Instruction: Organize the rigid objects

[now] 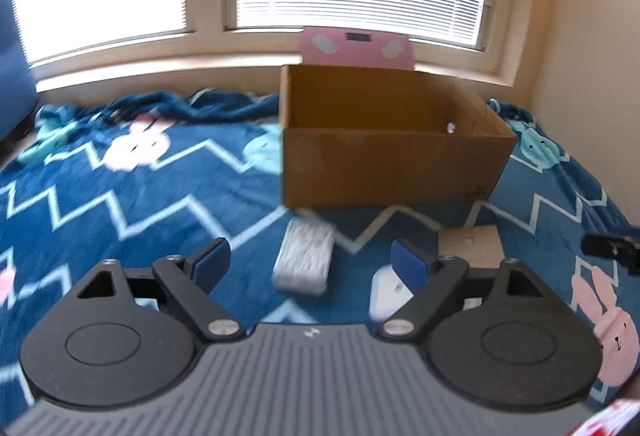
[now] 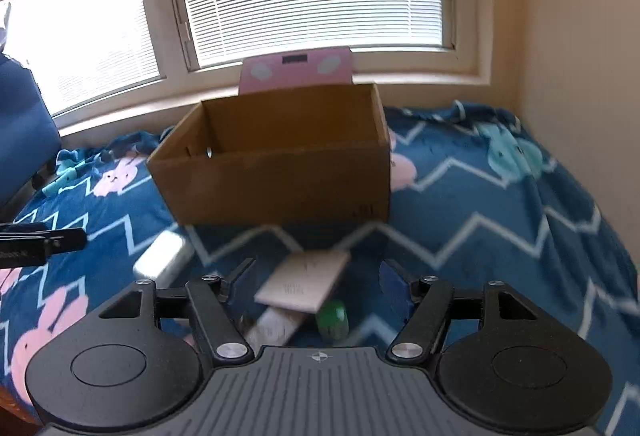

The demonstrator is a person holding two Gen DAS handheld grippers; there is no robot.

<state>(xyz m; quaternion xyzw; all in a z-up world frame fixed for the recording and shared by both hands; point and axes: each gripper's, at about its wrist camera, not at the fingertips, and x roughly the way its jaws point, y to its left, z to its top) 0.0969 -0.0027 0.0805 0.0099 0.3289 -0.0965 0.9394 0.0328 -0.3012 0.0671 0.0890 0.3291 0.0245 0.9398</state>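
Both fisheye views are taken from the wrists, angled down over the blue blanket [image 1: 120,196] toward the window. The cardboard box [image 1: 392,164] is shared, upper right in the left view, upper centre in the right

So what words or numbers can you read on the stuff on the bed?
None can be read.
Cardboard box: dark printed marks at its lower corner, too blurred to read.
Flat tan card: faint print, too blurred.
Pink scale behind the box: its dark display shows nothing readable.
Small white item: a tiny grey mark, too small.
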